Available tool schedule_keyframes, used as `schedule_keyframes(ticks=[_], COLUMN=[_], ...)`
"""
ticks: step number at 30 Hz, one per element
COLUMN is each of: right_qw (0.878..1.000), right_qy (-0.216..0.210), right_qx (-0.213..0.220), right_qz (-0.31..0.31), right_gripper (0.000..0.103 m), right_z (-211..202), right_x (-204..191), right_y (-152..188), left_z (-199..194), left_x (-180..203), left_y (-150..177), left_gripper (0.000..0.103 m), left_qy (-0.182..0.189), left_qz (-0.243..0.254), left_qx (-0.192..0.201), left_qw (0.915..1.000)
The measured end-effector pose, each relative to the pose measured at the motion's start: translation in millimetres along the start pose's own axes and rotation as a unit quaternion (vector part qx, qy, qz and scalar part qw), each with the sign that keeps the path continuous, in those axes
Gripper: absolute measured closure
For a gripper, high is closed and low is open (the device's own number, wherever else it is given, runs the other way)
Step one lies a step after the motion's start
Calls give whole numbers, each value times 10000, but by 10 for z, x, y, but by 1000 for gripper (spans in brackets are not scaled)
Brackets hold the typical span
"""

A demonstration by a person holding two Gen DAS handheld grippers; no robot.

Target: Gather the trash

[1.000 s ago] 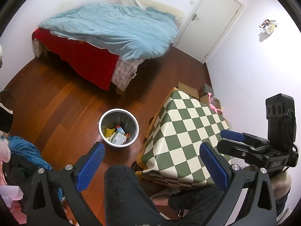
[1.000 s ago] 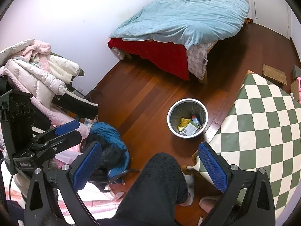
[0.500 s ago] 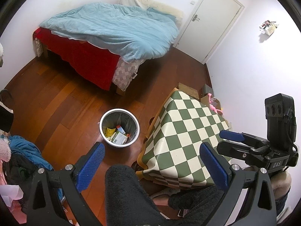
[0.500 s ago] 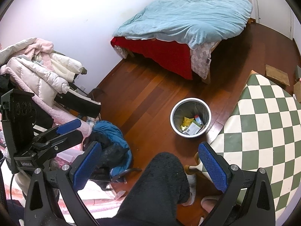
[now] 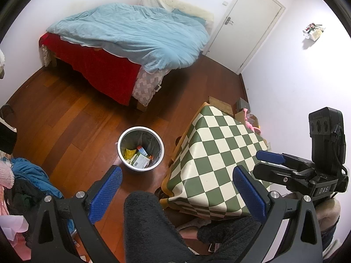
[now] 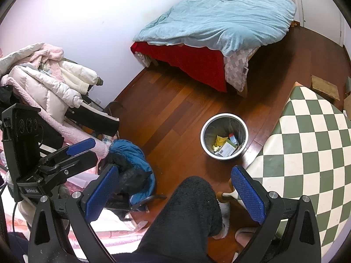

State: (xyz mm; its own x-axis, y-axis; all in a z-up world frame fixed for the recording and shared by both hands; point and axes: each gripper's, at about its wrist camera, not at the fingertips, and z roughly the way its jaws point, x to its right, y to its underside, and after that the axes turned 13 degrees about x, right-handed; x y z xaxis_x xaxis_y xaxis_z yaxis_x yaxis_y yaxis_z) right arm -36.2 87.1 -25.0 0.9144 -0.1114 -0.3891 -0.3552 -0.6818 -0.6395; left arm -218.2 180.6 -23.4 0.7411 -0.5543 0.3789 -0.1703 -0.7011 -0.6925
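Note:
A round metal trash bin [image 5: 162, 148] stands on the wooden floor beside the checkered table [image 5: 221, 153]; it also shows in the right wrist view [image 6: 205, 143]. Inside lie a yellow wrapper [image 5: 129, 153], a white-green box [image 5: 140, 160] and other small packets. My left gripper [image 5: 176, 191] is open and empty, held high above my dark-trousered knee [image 5: 151, 223]. My right gripper [image 6: 174, 194] is open and empty, also high over the knee. Each gripper shows at the edge of the other's view, the right one [image 5: 272, 160] and the left one [image 6: 79, 150].
A bed with a blue duvet [image 5: 136, 32] and red sheet stands at the far wall. A white door [image 5: 248, 24] is at the back right. A pile of clothes [image 6: 43, 81] and a blue garment [image 6: 131, 153] lie to the left. Cardboard boxes [image 5: 219, 104] sit behind the table.
Both views have drifted slightly; the bin and bed sit a little further right in the right wrist view. Both grippers stay open and empty.

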Motion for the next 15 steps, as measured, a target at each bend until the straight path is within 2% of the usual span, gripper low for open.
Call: schedule_keyframes(ticks=[15], right_qw=[10000], right_qy=[-27], right_qx=[-14], right_qz=[-19], right_gripper=[0], right_z=[1], right_x=[-24], right_y=[7], left_z=[-37], left_x=[-18], left_y=[-5], left_gripper=[0], left_qy=[24], left_qz=[-43], left_qx=[17], left_qw=[10000])
